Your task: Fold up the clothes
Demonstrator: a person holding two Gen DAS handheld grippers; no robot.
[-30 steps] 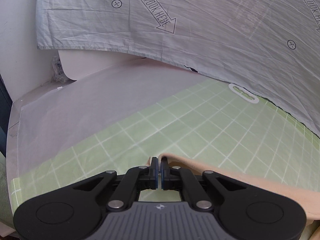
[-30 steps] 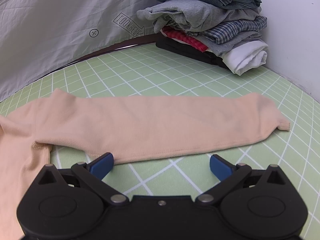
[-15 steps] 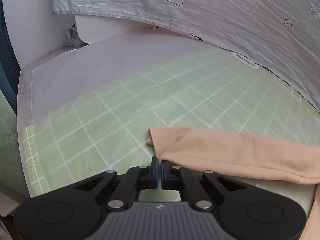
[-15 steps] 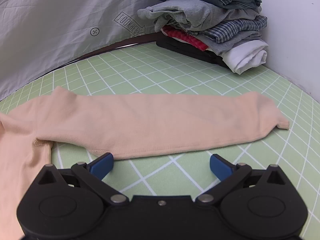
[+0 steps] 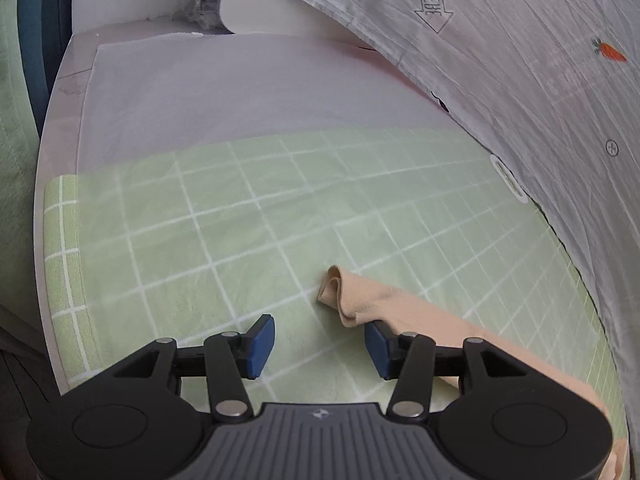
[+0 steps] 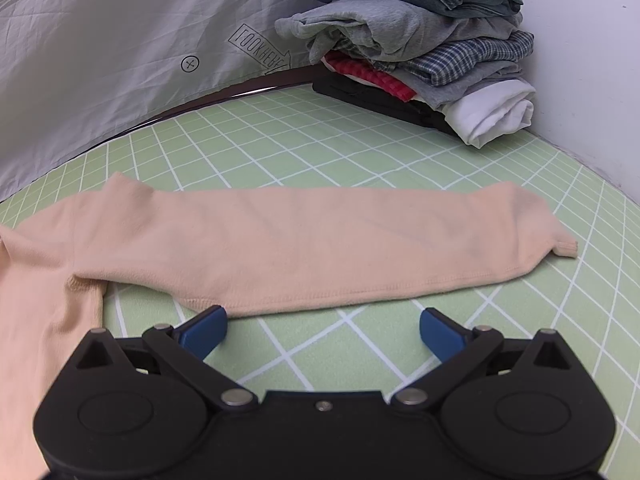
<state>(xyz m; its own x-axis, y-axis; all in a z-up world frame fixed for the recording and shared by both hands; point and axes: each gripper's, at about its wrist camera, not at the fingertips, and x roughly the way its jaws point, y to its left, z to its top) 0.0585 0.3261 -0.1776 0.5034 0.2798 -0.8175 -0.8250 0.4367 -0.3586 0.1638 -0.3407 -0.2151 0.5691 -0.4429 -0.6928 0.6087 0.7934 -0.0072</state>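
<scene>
Our left gripper (image 5: 319,346) and right gripper (image 6: 322,330) both hover with fingers spread, holding nothing. The peach garment (image 6: 296,240) lies on the green grid mat (image 6: 360,144) with both sleeves stretched out and one cuff (image 5: 340,294) rumpled. We judge its folding largely still ahead, while a stack of folded clothes (image 6: 420,44) sits in the corner.

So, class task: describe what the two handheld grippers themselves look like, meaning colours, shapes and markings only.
Both are black linkage devices with silver pivot pins, two round housings at the base and blue pads on the fingertips. The left gripper has a grey ribbed centre plate with a small logo; the right gripper has a plain black centre with one screw. No cables, hands or sleeves show.
</scene>
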